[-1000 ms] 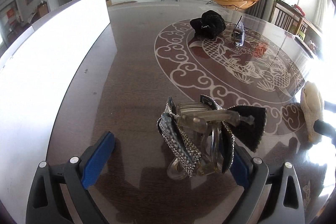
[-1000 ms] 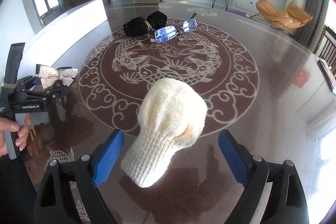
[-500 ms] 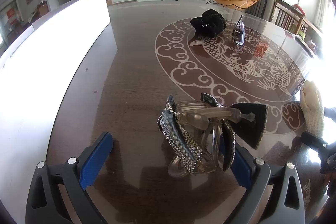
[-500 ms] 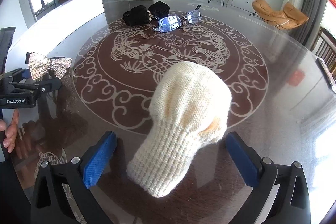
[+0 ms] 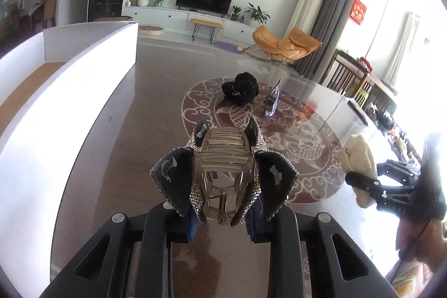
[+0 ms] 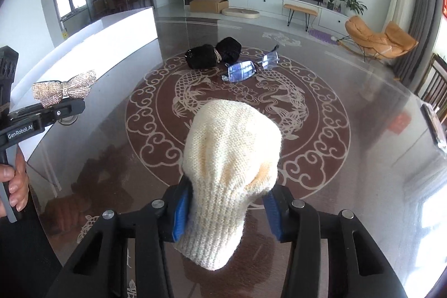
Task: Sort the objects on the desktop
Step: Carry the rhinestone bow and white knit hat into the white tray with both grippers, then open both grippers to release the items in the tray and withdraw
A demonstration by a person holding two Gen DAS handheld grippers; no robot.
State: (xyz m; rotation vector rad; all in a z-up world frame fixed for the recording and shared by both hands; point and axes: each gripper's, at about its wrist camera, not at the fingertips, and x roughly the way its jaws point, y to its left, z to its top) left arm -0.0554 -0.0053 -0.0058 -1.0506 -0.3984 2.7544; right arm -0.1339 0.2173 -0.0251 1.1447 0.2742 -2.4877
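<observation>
Both tongs are matte black plastic: left tongs (image 5: 222,217) and right tongs (image 6: 226,207), with blue pads (image 6: 178,210), silver screws, white "GenRobot.AI" lettering.

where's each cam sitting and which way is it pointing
Left wrist: on the left gripper, angled down across the table toward the TV wall; its fingers clamp the rhinestone bow hair clip; the right gripper shows at right.
Right wrist: on the right gripper, facing likewise; its pads squeeze the cream knit glove; a hand shows at left.
Shared: black scrunchies, glasses, white box.
</observation>
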